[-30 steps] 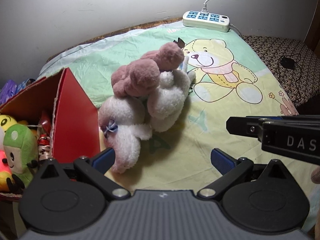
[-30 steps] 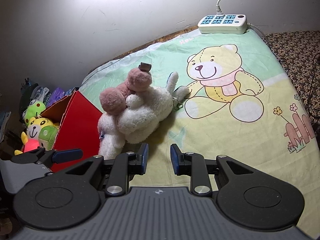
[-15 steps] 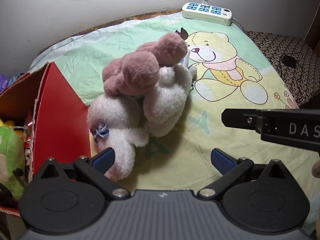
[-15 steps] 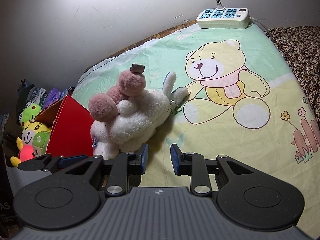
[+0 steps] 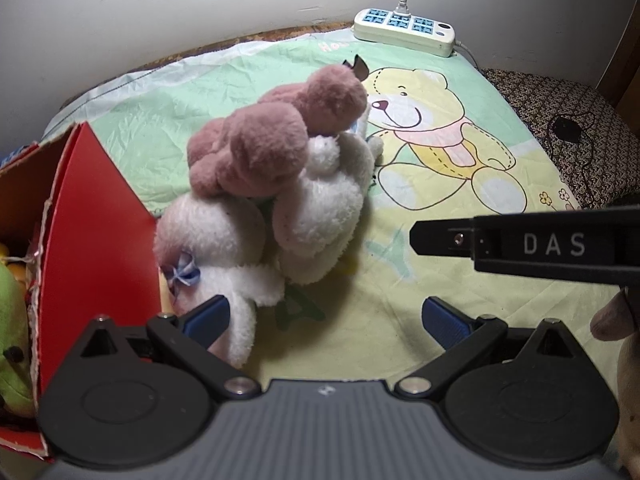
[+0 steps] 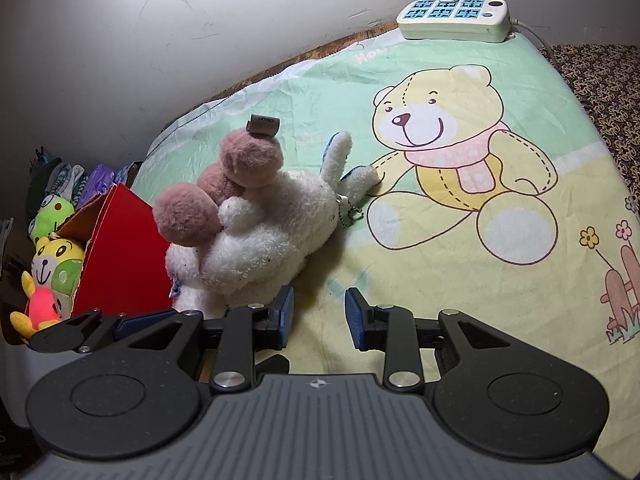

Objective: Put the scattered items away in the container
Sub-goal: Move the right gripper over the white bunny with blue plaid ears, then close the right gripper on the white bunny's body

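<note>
1. The left gripper [image 5: 324, 316] is released, its jaws spread wide and empty, low over the sheet [image 5: 400, 320]. Its left finger sits just beside the foot of the white plush [image 5: 320, 216].
2. The right gripper [image 6: 318, 314] holds nothing; its jaws stand only narrowly apart, just off the white plush's near side.
3. The step in hand looks like the reach for the plush pile. To do it well, the left gripper should centre its wide gap on one soft limb or the body, push in deep, then close firmly, since fluffy pile slips from a shallow pinch.
4. The pink plush [image 5: 276, 144] lies on top of the white one, so lifting the lower toy may tumble it.
5. The pile lies ahead and left of the left gripper, touching the red box [image 5: 92, 248], which already holds toys [image 6: 52, 268].
</note>
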`<state>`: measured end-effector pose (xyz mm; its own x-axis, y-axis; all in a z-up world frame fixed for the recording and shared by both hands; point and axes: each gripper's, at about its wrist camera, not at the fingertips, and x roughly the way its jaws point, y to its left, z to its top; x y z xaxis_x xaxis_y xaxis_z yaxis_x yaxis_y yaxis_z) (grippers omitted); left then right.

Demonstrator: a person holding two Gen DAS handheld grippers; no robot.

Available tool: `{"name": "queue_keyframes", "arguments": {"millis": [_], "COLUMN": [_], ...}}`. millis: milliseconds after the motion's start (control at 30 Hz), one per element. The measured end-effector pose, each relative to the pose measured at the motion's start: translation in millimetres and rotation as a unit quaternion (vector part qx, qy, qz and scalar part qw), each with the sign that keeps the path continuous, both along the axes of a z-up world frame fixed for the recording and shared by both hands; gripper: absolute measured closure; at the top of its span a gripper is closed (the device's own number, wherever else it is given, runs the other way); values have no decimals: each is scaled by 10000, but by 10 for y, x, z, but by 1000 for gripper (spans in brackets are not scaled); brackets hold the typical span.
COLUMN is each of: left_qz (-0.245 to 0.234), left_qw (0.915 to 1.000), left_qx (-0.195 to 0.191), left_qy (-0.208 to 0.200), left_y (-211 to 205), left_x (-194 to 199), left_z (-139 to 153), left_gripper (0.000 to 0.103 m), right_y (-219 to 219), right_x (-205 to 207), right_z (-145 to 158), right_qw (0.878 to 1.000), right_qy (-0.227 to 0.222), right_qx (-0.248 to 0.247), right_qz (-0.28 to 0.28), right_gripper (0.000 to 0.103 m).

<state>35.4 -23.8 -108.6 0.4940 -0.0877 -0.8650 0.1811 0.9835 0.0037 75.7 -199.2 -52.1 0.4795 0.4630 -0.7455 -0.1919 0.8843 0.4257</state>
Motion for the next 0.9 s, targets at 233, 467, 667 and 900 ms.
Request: {"name": "queue_keyframes", "arguments": {"millis": [233,467,667,900], "left_qz": [31,-78,121,19], "left_qw": [9999,9999,9987,9991], "left_qx": [-130,63,-450,-417], "left_qy": [107,8,222,-53], "left_y": [118,162,228,151], "left_x": [140,243,290,368], "left_z": [114,219,-18,-100], "left_gripper": [1,1,2,1], "right_y": [-51,-114,0,157], "right_x": [231,577,580,692], "right_z": [232,491,257,38], "right_qw": [9999,9997,9991,9978], "right_qy": [-132,-101,322,499], "right_qx": [61,-56,1,351], "right_qz": [77,200,279,258], "right_gripper": [71,71,71,60]}}
